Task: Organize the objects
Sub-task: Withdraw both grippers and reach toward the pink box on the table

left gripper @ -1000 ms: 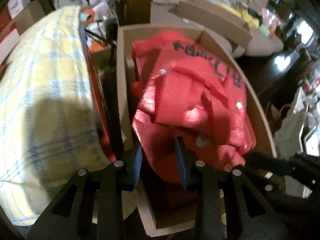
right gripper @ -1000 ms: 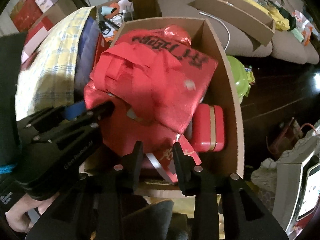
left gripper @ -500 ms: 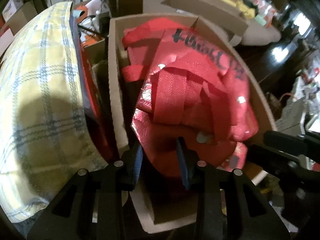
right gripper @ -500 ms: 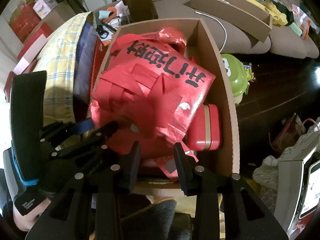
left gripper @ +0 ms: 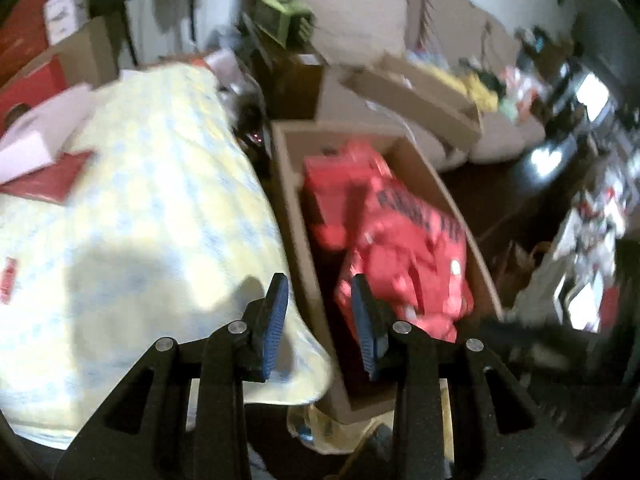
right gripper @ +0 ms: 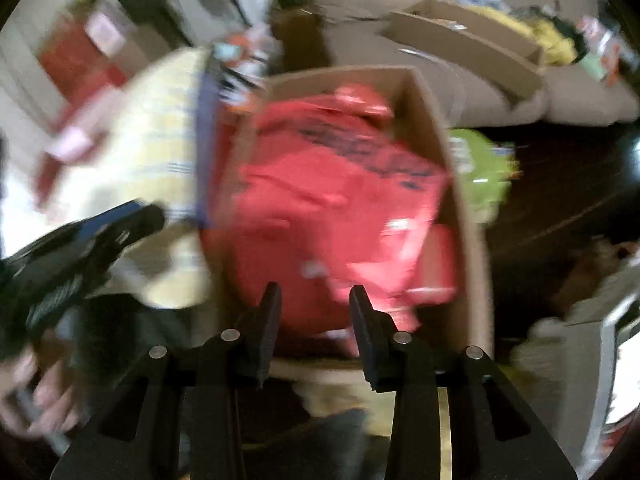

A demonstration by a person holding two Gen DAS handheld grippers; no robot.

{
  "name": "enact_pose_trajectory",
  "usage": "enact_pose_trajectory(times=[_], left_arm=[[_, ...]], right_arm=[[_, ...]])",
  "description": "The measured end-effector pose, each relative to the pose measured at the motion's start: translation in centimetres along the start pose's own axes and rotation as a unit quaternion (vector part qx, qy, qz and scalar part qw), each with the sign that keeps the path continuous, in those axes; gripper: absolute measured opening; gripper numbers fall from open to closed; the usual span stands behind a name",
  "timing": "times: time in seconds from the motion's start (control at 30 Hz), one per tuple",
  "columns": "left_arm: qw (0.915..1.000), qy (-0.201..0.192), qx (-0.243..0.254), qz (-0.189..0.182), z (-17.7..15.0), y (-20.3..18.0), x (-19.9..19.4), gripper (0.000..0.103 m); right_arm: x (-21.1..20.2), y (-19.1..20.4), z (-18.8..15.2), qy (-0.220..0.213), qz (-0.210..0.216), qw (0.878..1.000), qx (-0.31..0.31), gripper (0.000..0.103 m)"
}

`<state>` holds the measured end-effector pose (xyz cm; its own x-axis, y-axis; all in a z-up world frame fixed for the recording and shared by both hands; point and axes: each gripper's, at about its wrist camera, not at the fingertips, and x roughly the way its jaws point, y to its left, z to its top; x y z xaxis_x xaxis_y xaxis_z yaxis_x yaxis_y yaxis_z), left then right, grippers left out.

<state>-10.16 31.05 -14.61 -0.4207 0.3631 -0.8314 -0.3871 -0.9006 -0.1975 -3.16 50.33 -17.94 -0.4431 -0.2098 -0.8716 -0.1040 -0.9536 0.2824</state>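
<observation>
A crumpled red bag [left gripper: 400,232] with black lettering fills an open cardboard box [left gripper: 292,208]. My left gripper [left gripper: 319,280] hangs above the box's left wall, jaws apart, with nothing between them. In the right wrist view the same red bag [right gripper: 332,200] lies in the box [right gripper: 460,208]. A red tin [right gripper: 436,256] is tucked at its right. My right gripper [right gripper: 315,290] hovers over the box's near end. Its jaws are opening and hold nothing; the bag lies below the gap. The left gripper's fingers [right gripper: 132,220] show at the left. Both views are blurred.
A yellow plaid cushion [left gripper: 140,220] bulges against the box's left side. Behind are a beige sofa [left gripper: 360,20] bearing a flat cardboard box [left gripper: 420,96], and red boxes at far left. A green item [right gripper: 480,172] lies on the dark floor to the right. A person's hand [right gripper: 44,400] holds the left gripper.
Both grippers have pulled up and back from the red bag, the left one farther and toward the cushion. The bag stays in the box. The right jaws have spread a little.
</observation>
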Motion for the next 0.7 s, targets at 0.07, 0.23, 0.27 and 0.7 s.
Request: enact_pose_trajectory(times=[0.07, 0.23, 0.27, 0.7], left_arm=[[0.9994, -0.029, -0.021, 0.001, 1.2, 1.9, -2.4, 0.031], [0.9930, -0.107, -0.028, 0.041, 3.0, 6.3, -7.7, 0.031], [0.9916, -0.116, -0.033, 0.047, 3.2, 7.3, -8.6, 0.031], [0.9666, -0.156, -0.132, 0.154, -0.9, 30.8, -15.7, 0.045]], right_arm=[[-0.1, 2.0, -0.1, 0.005, 0.000, 1.000, -0.013, 0.036], [-2.7, 7.5, 1.1, -0.033, 0.003, 0.998, -0.058, 0.036], [-3.5, 9.1, 1.5, -0.048, 0.003, 0.996, -0.071, 0.036], [-1.6, 20.4, 3.3, -0.053, 0.035, 0.986, -0.154, 0.047]])
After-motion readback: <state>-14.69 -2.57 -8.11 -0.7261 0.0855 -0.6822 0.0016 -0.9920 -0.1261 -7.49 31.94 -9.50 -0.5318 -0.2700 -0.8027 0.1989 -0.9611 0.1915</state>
